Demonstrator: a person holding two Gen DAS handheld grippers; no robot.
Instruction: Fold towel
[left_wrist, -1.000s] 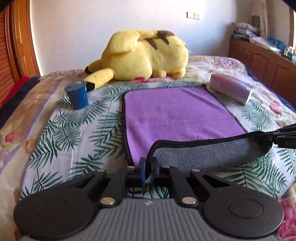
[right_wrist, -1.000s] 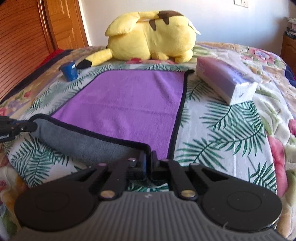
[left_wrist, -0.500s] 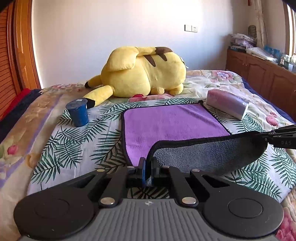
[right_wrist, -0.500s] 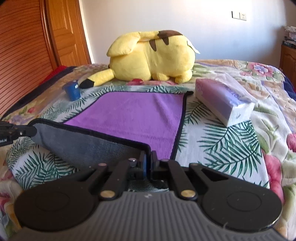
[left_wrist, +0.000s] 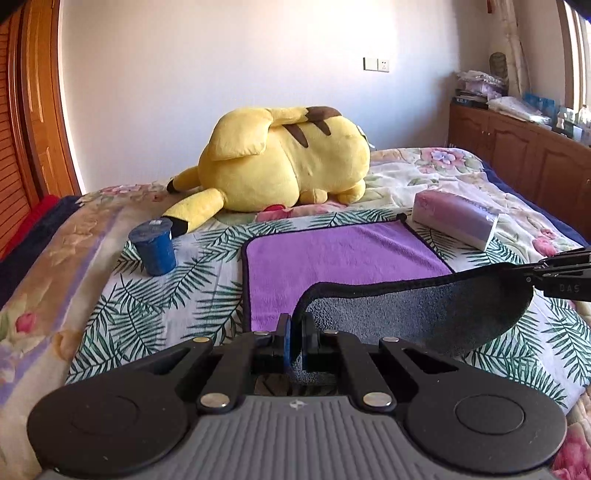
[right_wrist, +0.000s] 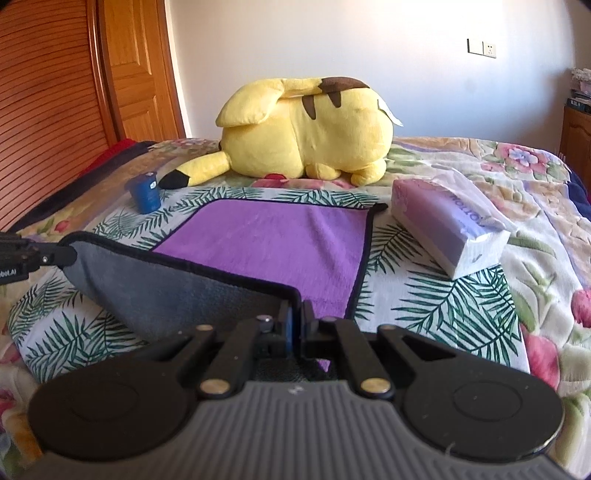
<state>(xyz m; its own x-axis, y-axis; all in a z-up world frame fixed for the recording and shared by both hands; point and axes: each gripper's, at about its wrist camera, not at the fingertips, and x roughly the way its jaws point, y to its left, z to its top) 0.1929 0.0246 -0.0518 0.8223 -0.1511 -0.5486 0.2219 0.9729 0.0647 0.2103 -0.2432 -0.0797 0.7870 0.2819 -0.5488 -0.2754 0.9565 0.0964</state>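
Nearest, left gripper (left_wrist: 294, 345) and right gripper (right_wrist: 295, 325), each clamped on a near corner of the purple, black-edged, grey-backed microfibre towel (left_wrist: 332, 254), its front edge raised off the palm-leaf printed bedspread (left_wrist: 147, 295); beyond, blue plastic cup (left_wrist: 155, 245), lilac tissue pack (left_wrist: 454, 223); farthest, yellow plush toy (left_wrist: 284, 162).

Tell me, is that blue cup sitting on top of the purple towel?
No, the blue cup stands on the leaf-print bedspread, off the left edge of the purple towel.
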